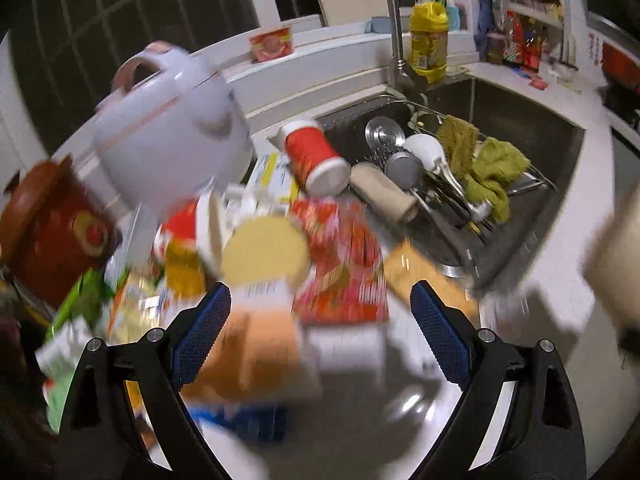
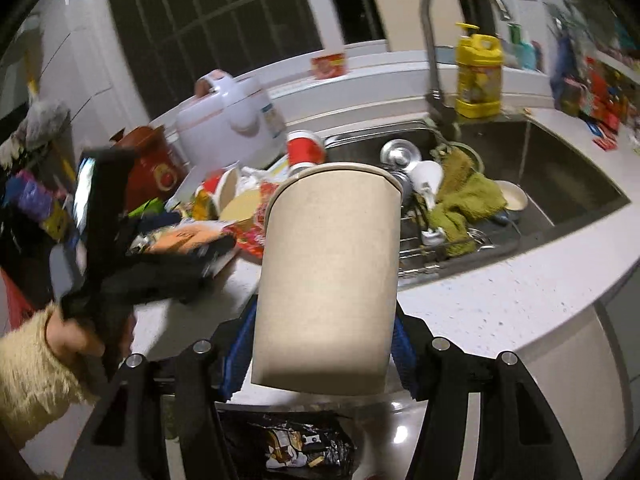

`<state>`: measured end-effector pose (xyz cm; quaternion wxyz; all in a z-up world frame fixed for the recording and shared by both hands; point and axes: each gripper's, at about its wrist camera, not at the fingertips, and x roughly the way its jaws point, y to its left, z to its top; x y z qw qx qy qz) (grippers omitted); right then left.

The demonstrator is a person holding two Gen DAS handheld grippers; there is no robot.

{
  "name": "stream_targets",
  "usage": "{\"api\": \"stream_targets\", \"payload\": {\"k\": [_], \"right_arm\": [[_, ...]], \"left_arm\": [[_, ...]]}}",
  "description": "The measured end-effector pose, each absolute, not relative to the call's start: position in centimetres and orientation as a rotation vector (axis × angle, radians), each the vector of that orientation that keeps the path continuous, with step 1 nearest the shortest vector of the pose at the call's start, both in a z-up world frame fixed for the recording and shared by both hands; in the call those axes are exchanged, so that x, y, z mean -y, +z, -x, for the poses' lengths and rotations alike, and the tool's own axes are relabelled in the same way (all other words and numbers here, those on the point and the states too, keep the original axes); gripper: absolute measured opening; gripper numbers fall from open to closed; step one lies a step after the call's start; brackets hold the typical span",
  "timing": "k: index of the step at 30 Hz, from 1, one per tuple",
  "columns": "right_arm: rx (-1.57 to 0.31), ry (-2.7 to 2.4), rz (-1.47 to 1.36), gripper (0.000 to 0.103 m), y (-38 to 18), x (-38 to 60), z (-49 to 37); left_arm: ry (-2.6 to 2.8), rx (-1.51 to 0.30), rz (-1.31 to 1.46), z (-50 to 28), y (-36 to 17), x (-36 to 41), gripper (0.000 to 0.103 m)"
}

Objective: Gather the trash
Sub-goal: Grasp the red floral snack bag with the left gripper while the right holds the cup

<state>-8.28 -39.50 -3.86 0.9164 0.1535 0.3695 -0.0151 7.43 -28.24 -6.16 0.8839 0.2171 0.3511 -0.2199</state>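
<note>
In the right wrist view my right gripper (image 2: 326, 316) is shut on a tall beige paper cup (image 2: 328, 272), its blue pads (image 2: 238, 344) pressing on both sides. The cup hangs above a black-lined bin (image 2: 300, 444) that holds wrappers. My left gripper (image 1: 320, 288) is open with nothing between its blue pads (image 1: 204, 332). It hovers over a blurred pile of trash on the counter: a red packet (image 1: 340, 248), a yellow round lid (image 1: 264, 248), an orange box (image 1: 256, 344). The same left gripper (image 2: 200, 268) shows at the left of the right wrist view, held by a hand in a fuzzy sleeve (image 2: 36, 368).
A white rice cooker (image 1: 168, 128) and a brown pot (image 1: 52, 224) stand behind the pile. A red can (image 1: 316, 156) and a cardboard tube (image 1: 384, 196) lie by the sink (image 1: 532, 132). In the sink, a dish rack holds green cloths (image 1: 488, 168). A tap (image 1: 396, 20) and a yellow bottle (image 1: 428, 40) stand behind it.
</note>
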Motion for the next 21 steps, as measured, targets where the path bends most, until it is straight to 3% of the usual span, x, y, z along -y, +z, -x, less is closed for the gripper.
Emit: {"api": "stream_targets", "payload": {"k": [10,12,16,21], "right_arm": [[-0.751,-0.050,-0.349,0.059,-4.3,41.6,9.6],[-0.753,-0.058,-0.353,0.059,-4.4,42.1,9.8],[-0.753,-0.067,-0.370,0.059,-4.7,42.7,10.2],[-0.746,-0.041,-0.369,0.059,-4.7,42.2,9.9]], "left_arm": [[-0.299,-0.966,-0.589,-14.4,-10.7,33.8,0.087],[-0.321,-1.017,-0.578,-14.9,-11.8,33.6,0.063],[-0.377,-1.014,-0.532,-14.7,-11.7,32.6,0.036],[-0.456,-0.986,-0.354,-14.6,-8.3,29.6,0.033]]}}
